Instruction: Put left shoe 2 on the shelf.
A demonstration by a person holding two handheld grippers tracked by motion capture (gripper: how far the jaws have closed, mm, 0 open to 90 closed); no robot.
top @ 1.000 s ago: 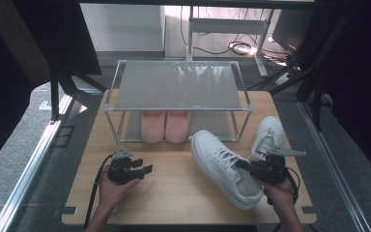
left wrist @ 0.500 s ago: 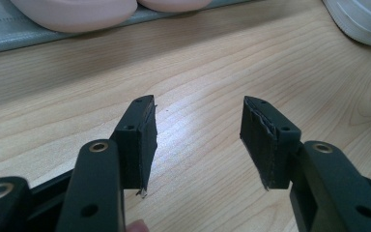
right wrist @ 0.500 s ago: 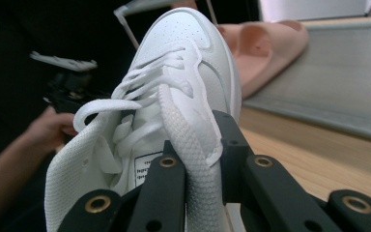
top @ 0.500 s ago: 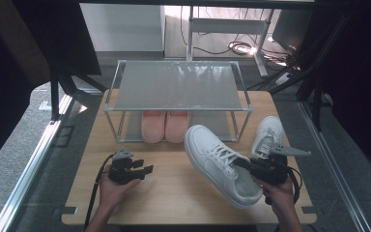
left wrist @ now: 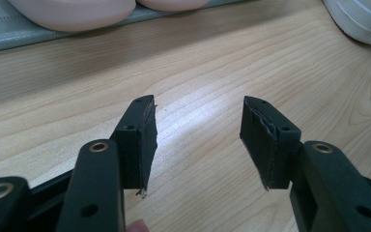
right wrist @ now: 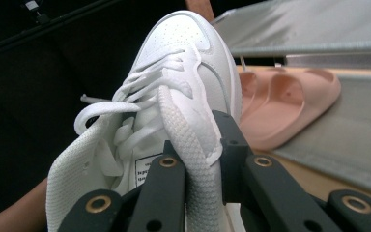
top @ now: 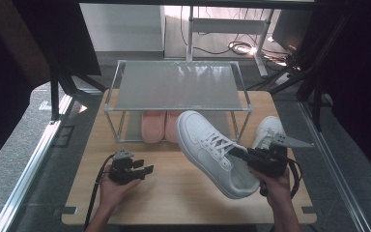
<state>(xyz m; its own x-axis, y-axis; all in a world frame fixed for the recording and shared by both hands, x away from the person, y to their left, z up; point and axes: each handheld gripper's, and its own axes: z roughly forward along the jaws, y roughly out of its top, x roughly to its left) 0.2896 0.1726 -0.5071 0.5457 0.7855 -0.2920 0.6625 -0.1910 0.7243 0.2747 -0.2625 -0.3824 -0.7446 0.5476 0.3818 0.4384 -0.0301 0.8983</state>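
My right gripper [top: 237,154] is shut on the side wall of a white lace-up sneaker [top: 206,147] and holds it tilted above the table, toe toward the rack. In the right gripper view the jaws [right wrist: 198,162] pinch the sneaker's [right wrist: 183,63] padded collar beside the tongue. The second white sneaker [top: 268,131] lies on the table behind my right hand. My left gripper [top: 144,169] rests low over the wood at the front left. Its jaws [left wrist: 198,130] stand open with only bare table between them.
A metal-framed rack [top: 176,84] with a frosted top shelf stands at the back of the wooden table [top: 174,198]. A pair of pink slippers [top: 157,126] [right wrist: 280,106] [left wrist: 77,9] sits on its lower shelf. A white sneaker's edge [left wrist: 362,19] lies beyond my left gripper.
My right gripper has lifted the white sneaker off the table, and its toe has swung up and back toward the rack's front. The left gripper has stayed where it was.
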